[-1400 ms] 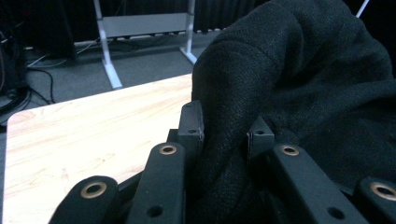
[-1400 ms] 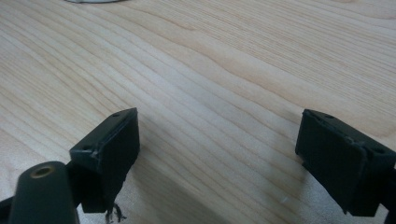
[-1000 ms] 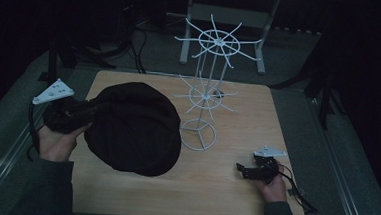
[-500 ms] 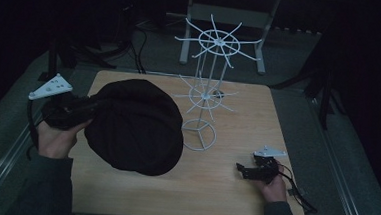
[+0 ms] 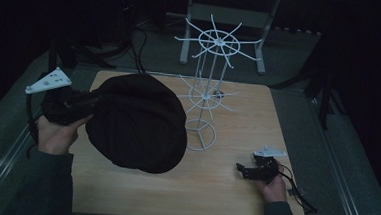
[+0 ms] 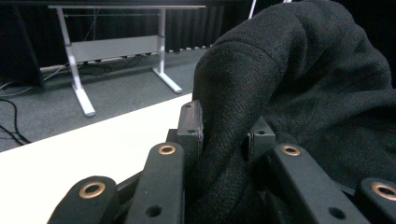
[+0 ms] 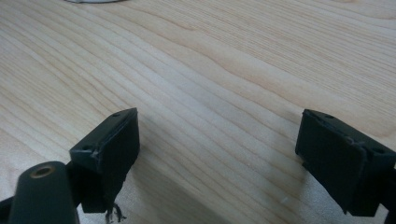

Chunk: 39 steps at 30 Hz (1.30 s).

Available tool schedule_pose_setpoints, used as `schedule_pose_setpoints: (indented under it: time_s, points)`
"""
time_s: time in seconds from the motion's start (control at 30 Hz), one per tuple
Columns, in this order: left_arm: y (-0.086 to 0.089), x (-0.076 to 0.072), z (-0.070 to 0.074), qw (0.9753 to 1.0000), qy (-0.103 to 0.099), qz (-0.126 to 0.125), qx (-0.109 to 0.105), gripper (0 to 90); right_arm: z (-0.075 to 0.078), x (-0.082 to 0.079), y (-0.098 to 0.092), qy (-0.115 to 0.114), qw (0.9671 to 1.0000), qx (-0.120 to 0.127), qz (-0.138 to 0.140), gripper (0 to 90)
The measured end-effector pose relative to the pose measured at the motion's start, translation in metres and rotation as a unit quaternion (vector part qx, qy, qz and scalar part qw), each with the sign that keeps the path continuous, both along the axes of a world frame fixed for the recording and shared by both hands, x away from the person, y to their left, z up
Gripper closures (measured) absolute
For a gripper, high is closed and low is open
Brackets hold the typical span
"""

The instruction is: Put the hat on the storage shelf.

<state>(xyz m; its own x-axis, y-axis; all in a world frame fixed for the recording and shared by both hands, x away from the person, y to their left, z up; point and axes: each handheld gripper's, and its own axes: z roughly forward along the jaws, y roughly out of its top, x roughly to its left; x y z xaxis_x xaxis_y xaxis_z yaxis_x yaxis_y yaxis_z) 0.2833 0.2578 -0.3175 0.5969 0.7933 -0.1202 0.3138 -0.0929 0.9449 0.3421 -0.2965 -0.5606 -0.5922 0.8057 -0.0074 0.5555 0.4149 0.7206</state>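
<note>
High view: very dim, underexposed; surroundings near black, wooden table (image 5: 223,189) the brightest area, black cloth (image 5: 137,124) lacks detail. Left gripper view: brighter, cloth weave sharp, background desk frame (image 6: 116,46) slightly soft. Right gripper view: well lit, wood grain crisp, soft shadows under the 2 jaws.

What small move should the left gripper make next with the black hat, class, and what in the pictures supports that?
Probably lift the black hat a little higher and carry it toward the white wire rack. The left gripper is shut on a fold of its edge, the rack's prongs are bare, and the right gripper rests open on the table.
</note>
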Motion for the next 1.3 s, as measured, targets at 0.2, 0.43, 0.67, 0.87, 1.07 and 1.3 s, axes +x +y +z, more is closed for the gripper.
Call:
schedule_pose_setpoints:
  time_s: [0.2,0.43,0.67,0.87,1.07,1.3]
  points:
    - [-0.001,0.001,0.006,1.0000,-0.004,-0.005,-0.006,74.6,0.000,0.000,0.000,0.001,1.0000,0.000,0.000,13.5]
    - [-0.004,0.003,0.012,0.9999,-0.007,-0.011,-0.010,74.5,0.000,0.000,0.000,0.001,1.0000,0.000,0.000,13.6]
    - [-0.007,0.005,0.017,0.9998,-0.012,-0.016,-0.007,74.5,0.000,0.000,0.000,0.001,1.0000,0.000,0.000,13.5]
    - [-0.008,0.006,0.021,0.9995,-0.019,-0.020,-0.015,74.5,0.000,0.000,0.000,0.001,1.0000,0.000,0.000,13.5]
    - [-0.009,0.008,0.024,0.9991,-0.024,-0.024,-0.024,74.4,0.000,0.000,0.000,0.001,1.0000,0.000,0.000,13.6]
    - [-0.010,0.009,0.028,0.9989,-0.029,-0.027,-0.025,74.4,0.000,0.000,0.000,0.001,1.0000,0.000,0.000,13.5]
